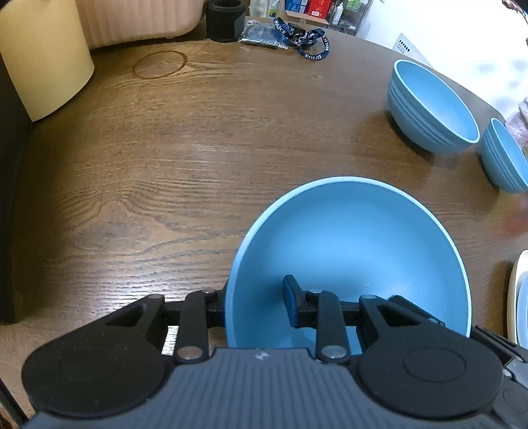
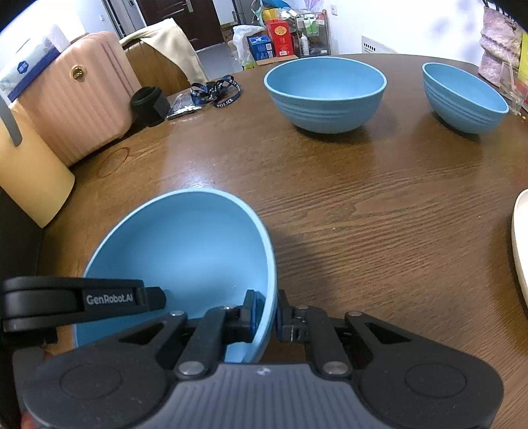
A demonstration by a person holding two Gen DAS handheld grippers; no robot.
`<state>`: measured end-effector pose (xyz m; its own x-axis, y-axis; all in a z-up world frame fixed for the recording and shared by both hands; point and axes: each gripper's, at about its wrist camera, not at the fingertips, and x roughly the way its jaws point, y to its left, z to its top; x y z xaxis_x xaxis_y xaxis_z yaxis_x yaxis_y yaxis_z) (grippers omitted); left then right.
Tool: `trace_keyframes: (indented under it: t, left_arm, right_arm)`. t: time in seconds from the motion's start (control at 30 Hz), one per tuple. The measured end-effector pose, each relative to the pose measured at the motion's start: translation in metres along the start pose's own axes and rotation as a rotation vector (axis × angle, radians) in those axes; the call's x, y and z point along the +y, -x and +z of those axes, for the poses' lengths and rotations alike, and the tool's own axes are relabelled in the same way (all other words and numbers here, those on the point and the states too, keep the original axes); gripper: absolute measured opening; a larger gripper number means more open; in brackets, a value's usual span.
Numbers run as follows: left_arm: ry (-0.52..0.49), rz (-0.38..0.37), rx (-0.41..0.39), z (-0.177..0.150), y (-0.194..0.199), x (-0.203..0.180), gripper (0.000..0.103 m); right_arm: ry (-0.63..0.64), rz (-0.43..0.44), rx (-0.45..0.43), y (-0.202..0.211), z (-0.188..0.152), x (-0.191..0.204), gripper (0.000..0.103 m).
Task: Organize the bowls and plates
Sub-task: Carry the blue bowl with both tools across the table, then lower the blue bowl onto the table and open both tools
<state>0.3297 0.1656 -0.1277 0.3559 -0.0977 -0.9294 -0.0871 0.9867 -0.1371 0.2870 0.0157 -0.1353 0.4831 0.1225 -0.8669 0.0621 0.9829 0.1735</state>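
Observation:
A light blue bowl (image 1: 346,247) (image 2: 184,250) is tilted just over the brown wooden table (image 1: 165,158), and both grippers grip it. My left gripper (image 1: 254,297) is shut on its left wall, with one finger outside and the other inside. My right gripper (image 2: 267,307) is shut on the opposite rim, which is pinched between its pads. The left gripper's black body (image 2: 82,300) shows at the bowl's left side in the right wrist view. Two more blue ribbed bowls stand upright farther back, a large one (image 1: 432,105) (image 2: 325,92) and a smaller one (image 1: 503,158) (image 2: 463,97).
A cream plate's edge (image 1: 514,290) (image 2: 519,244) shows at the right. A cream cylinder (image 1: 43,56), a pink ribbed case (image 2: 76,99), a black cup (image 1: 226,18) and a blue lanyard (image 1: 303,39) line the table's far left. Bare wood lies between the held bowl and the standing bowls.

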Motion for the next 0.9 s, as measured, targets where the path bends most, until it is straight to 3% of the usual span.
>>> trace_keyframes:
  t: [0.47,0.57,0.73,0.8,0.9]
  left_arm:
    - [-0.033,0.025,-0.021,-0.007,-0.001,-0.004,0.029]
    - [-0.037,0.034,-0.043,-0.007,0.005,-0.006,0.037]
    - [-0.021,0.053,-0.085,-0.008,0.019,-0.002,0.062]
    - [-0.015,0.062,-0.108,-0.008,0.026,-0.001,0.073]
    - [-0.016,0.073,-0.144,-0.01,0.039,0.001,0.083]
  right_arm:
    - [-0.026,-0.009,0.016,-0.005,-0.007,-0.007,0.015]
    - [-0.054,-0.02,0.02,-0.004,-0.005,-0.013,0.02]
    - [-0.089,-0.015,-0.01,0.009,-0.003,-0.022,0.049]
    - [-0.1,-0.012,-0.028,0.016,-0.003,-0.025,0.07]
    - [-0.105,0.0,-0.055,0.027,-0.005,-0.03,0.093]
